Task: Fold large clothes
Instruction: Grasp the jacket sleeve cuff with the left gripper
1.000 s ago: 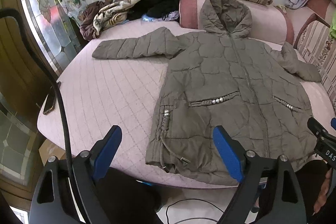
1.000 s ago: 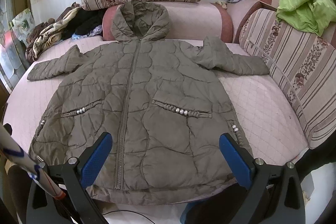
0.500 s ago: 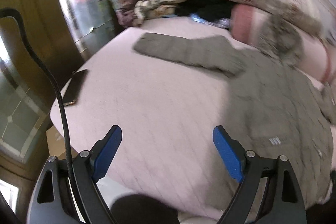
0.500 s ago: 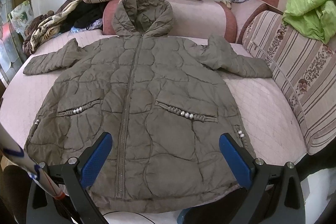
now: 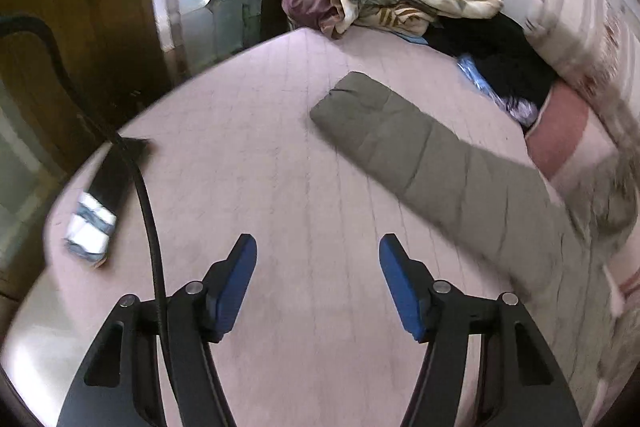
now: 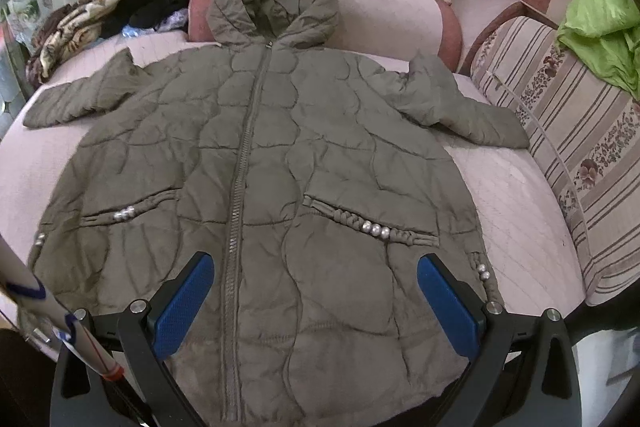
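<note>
Left claw (image 5: 318,281) has been swung off the hem toward the jacket (image 6: 256,163)'s sleeve (image 5: 404,147), now ahead and right of it, presumably to be folded inward first. Jacket is spread flat on the bed (image 5: 248,131). Right claw (image 6: 314,301) is held above the hem. Both claws open, empty.

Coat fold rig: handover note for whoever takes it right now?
Left gripper: open, empty, over bare bed short of the coat's left sleeve.
Right gripper: open, empty, above the coat near its hem.
Coat: flat, front up, zipped, both sleeves out, hood on the pink bolster.
Done: spread out only.
Left: every fold; probably sleeves in first.
</note>
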Tool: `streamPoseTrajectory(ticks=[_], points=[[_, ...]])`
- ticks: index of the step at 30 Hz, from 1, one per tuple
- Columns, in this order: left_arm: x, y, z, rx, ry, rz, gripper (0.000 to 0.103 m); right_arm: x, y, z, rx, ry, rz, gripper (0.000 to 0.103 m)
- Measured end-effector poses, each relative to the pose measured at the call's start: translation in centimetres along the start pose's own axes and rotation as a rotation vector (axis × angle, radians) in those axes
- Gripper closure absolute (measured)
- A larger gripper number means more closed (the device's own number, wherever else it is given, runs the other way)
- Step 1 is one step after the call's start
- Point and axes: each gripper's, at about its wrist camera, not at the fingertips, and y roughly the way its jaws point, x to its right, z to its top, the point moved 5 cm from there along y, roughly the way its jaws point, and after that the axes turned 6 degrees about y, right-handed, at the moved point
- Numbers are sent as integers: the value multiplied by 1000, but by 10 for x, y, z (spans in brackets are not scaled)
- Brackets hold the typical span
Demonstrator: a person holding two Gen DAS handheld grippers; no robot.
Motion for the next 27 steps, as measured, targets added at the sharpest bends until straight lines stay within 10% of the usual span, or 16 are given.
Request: streamPoseTrajectory(ticks=[9, 19, 21, 23, 27], points=[[-3, 124, 39, -142, -248, -325, 40, -1, 50, 2, -104, -19, -71, 0], [20, 163, 82, -70, -382, -375, 18, 6, 76, 2, -154, -29, -119, 0], [24, 166, 87, -84, -375, -323, 42, 9, 78, 1, -161, -25, -116, 0], [34, 172, 86, -152, -348, -292, 88, 12, 79, -1, -165, -14, -113, 0], [53, 151, 88, -134, -337, -301, 92, 20, 76, -3, -163, -1, -112, 0]])
